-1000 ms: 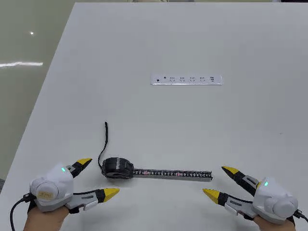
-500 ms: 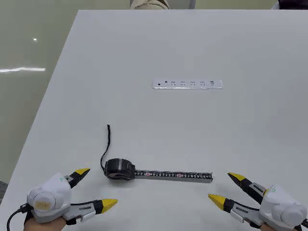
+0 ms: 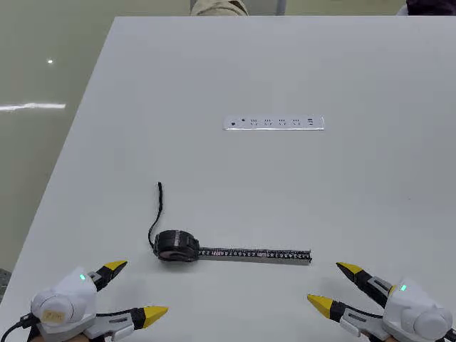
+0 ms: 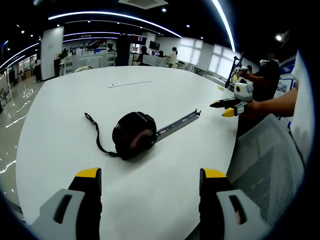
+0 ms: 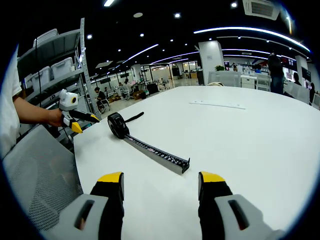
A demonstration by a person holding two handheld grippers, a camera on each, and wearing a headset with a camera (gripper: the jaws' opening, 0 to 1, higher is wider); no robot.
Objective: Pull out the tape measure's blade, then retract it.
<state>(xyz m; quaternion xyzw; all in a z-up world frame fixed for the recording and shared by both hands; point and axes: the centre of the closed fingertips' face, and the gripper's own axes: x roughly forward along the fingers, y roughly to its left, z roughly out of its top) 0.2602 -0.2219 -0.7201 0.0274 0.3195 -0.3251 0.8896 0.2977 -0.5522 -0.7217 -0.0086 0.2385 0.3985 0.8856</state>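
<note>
The tape measure (image 3: 176,246) lies on the desk (image 3: 285,185) just ahead of the left gripper (image 3: 137,288). Its blade (image 3: 256,254) is drawn out flat toward the right gripper (image 3: 331,284), whose jaws face the blade's end from a short way off. Both pairs of jaws stand wide open and hold nothing.

With neither end held, the risk lies in the retract. If the lock is released while the case sits loose, the blade may whip in and the case may skid or spin away from the left jaws. Its rounded body could also slip out of a shallow pinch. The strap (image 3: 154,214) beyond the case could snag a jaw tip.

Compared with a second ago, both grippers have drawn back from the tape measure toward the person. Case and blade lie as they were, and the blade is out just as far.
</note>
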